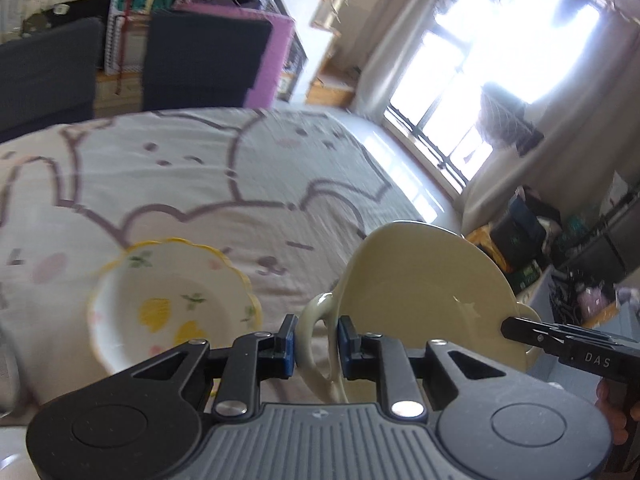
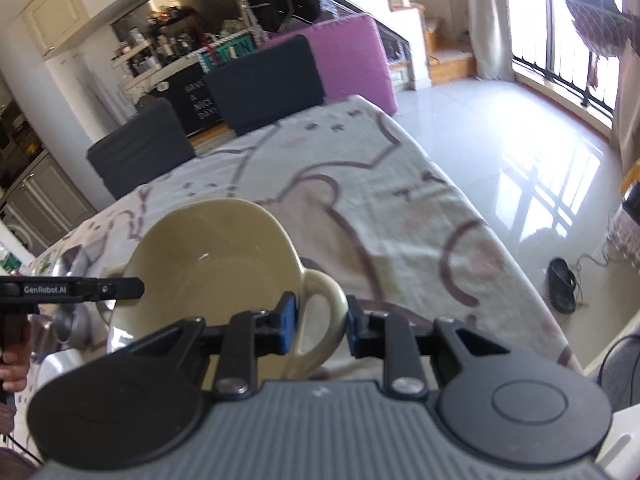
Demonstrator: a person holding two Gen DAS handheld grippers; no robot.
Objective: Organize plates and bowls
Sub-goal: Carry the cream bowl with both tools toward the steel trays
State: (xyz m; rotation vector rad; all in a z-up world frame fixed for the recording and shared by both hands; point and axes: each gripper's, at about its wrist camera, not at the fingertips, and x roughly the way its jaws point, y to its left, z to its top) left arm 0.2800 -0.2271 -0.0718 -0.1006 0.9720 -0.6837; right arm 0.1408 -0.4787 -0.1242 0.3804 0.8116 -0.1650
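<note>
the left gripper (image 1: 316,342) had its blue-padded jaws closed on one looped handle of a pale yellow glazed ceramic bowl with two handles (image 1: 424,280), the pads pressing the loop from either side. the right gripper (image 2: 320,322) held the opposite handle of the same bowl (image 2: 216,256); its left pad lay against the loop, while contact on the right pad could not be made out clearly, though the jaws stood narrow around the handle. in the left wrist view the right gripper's (image 1: 508,326) black finger tip reached the bowl's far handle, and in the right wrist view the left gripper's (image 2: 138,286) tip did the same from the left edge. the bowl was tilted, its empty inside facing the cameras, carried between the two grippers above the table (image 2: 400,208), which was covered by a light cloth printed with cartoon animal outlines.

just beside the bowl, to its left in the left wrist view, a white scalloped ceramic bowl with a yellow rim and yellow shell prints (image 1: 172,300) sat on the cloth. beyond the table stood two dark grey chair backs (image 2: 264,84) and a purple panel (image 2: 352,52). a black sandal (image 2: 562,284) lay on the glossy tiled floor (image 2: 500,140) near the window.
</note>
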